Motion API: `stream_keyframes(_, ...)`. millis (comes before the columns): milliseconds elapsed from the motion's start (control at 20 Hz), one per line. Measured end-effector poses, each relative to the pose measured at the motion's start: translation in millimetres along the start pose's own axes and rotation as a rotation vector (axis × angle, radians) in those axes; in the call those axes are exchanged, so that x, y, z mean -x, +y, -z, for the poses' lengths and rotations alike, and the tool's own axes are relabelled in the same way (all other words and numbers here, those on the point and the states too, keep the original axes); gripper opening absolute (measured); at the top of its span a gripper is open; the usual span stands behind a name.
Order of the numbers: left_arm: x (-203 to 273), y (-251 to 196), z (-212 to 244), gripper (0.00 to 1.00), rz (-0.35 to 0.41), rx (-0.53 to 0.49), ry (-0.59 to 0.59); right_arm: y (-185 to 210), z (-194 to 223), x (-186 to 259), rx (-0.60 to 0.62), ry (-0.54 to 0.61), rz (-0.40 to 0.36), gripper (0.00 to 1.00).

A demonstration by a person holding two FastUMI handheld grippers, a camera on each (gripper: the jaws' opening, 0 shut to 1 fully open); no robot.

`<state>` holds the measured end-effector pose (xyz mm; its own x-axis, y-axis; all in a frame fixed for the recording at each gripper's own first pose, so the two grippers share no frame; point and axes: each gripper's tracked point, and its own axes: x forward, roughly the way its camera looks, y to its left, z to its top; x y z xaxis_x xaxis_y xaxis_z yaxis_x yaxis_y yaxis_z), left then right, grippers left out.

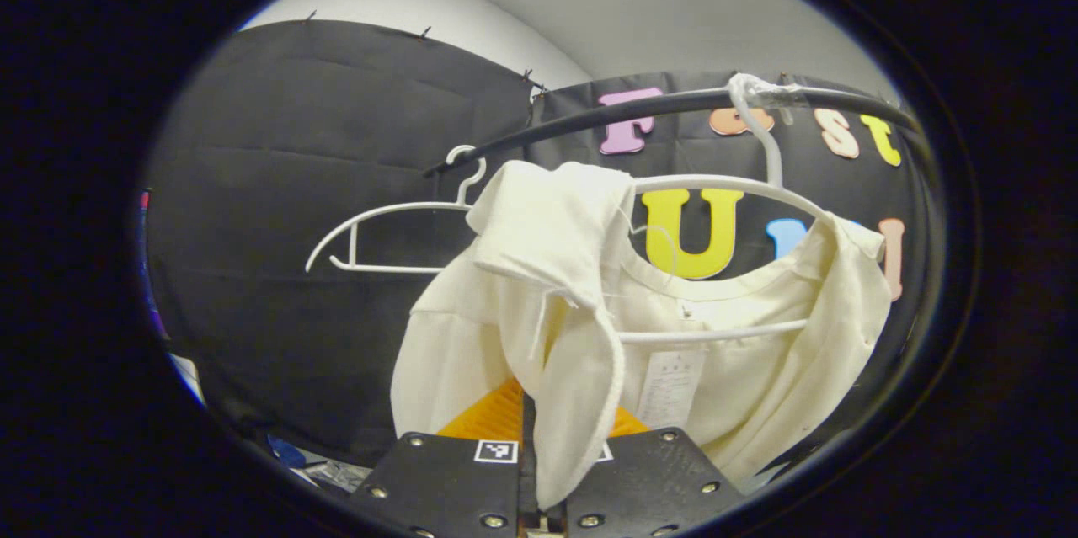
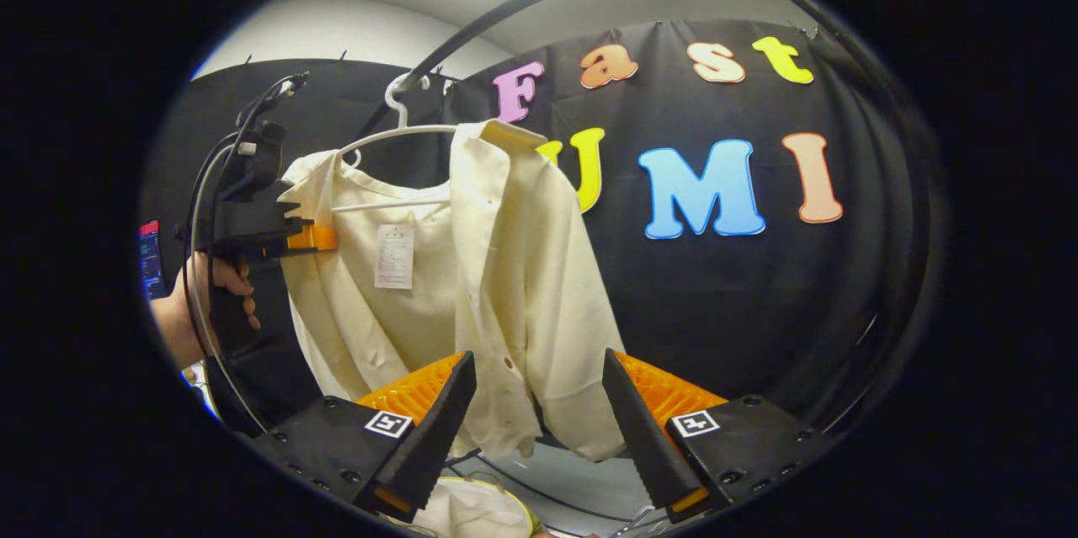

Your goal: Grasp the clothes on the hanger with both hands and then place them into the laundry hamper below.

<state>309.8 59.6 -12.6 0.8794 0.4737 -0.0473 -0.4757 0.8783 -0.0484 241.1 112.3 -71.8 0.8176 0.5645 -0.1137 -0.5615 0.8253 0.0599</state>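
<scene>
In the left gripper view, the left tongs (image 1: 526,437) are closed on a fold of the cream-coloured cloth shirt (image 1: 589,327); the two fingers stand together at the bottom and the fabric comes down between them and over their tops. The shirt hangs on a white plastic hanger (image 1: 724,184), whose hook is taped to a black curved rail (image 1: 640,109). One shoulder of the shirt is pulled up and folded over the hanger's arm, and a white paper label (image 1: 669,386) shows inside the body of the shirt, below the neck. A second, bare white hanger (image 1: 379,226) hangs on the same rail, to the left of the shirt in this view. In the right gripper view, the right tongs (image 2: 539,403) are open, with one finger on each side of the lower hem of the shirt (image 2: 505,269); the fingers are near the cloth but it cannot be told if they touch it. In this same view the left tongs (image 2: 312,237) are seen farther off, held by a person's hand (image 2: 210,294), and they grip the edge of the shirt at the left. At the bottom edge, between the fingers, a piece of pale cloth with a yellow rim (image 2: 480,513) lies below the shirt; what it is cannot be told.
</scene>
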Motion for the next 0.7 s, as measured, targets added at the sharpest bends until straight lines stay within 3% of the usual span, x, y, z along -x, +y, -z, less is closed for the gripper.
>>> stream_keyframes(100, 7, 3, -6, 0.03, 0.027, 0.001, -0.006, 15, 1, 0, 0.0, 0.011, -0.023, 0.96)
stream_keyframes(250, 14, -3, -1, 0.02, 0.105, -0.031, 0.023, 24, -6, -1, -0.009, 0.009, -0.012, 0.96)
stream_keyframes(550, 24, -10, -2, 0.02, 0.217, -0.003, 0.041, 49, -41, -15, -0.102, -0.009, 0.017, 0.92)
stream_keyframes(600, 24, -10, -1, 0.02, 0.235, 0.005, 0.045, 52, -48, -23, -0.105, -0.017, 0.03, 0.98)
stream_keyframes(700, 23, -9, 0, 0.02, 0.262, 0.012, 0.056, 60, -60, -38, -0.103, -0.019, 0.056, 0.98)
